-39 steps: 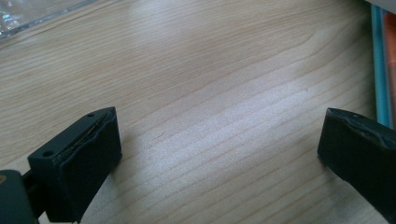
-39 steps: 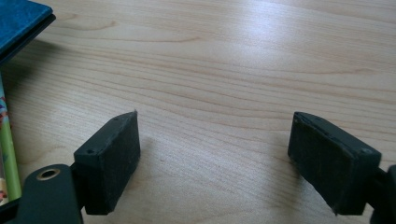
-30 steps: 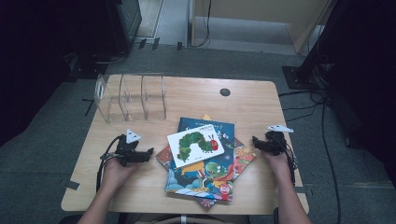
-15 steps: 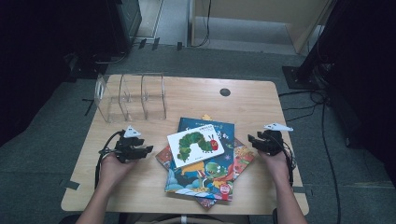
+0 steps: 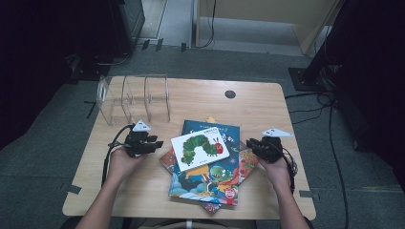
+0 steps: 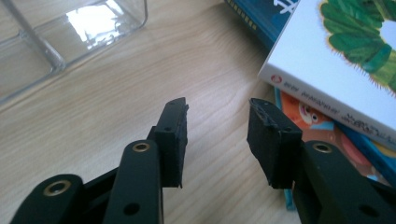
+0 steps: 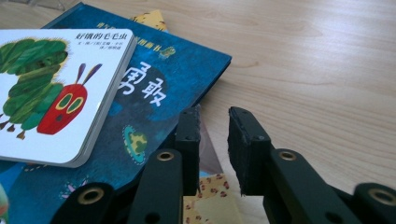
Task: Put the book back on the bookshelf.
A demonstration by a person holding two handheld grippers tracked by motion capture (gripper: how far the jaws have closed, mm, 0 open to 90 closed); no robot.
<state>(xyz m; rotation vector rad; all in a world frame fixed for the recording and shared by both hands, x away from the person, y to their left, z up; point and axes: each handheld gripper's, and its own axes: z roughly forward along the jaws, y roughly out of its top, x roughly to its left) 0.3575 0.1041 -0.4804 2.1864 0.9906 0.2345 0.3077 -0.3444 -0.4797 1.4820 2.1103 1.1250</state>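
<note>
Both tools spread, empty: left tool [image 5: 143, 142] and right tool [image 5: 262, 147] flank book pile. Likely next: pinch white caterpillar book [image 5: 199, 148] by overhanging edge, lift level toward clear rack [image 5: 133, 98].

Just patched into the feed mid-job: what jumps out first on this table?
The white caterpillar book catches the eye first, lying on top of a messy pile of picture books at the table's near middle. The left gripper and right gripper flank the pile, both open and empty. A clear plastic rack stands at the far left, nothing in it.
</note>
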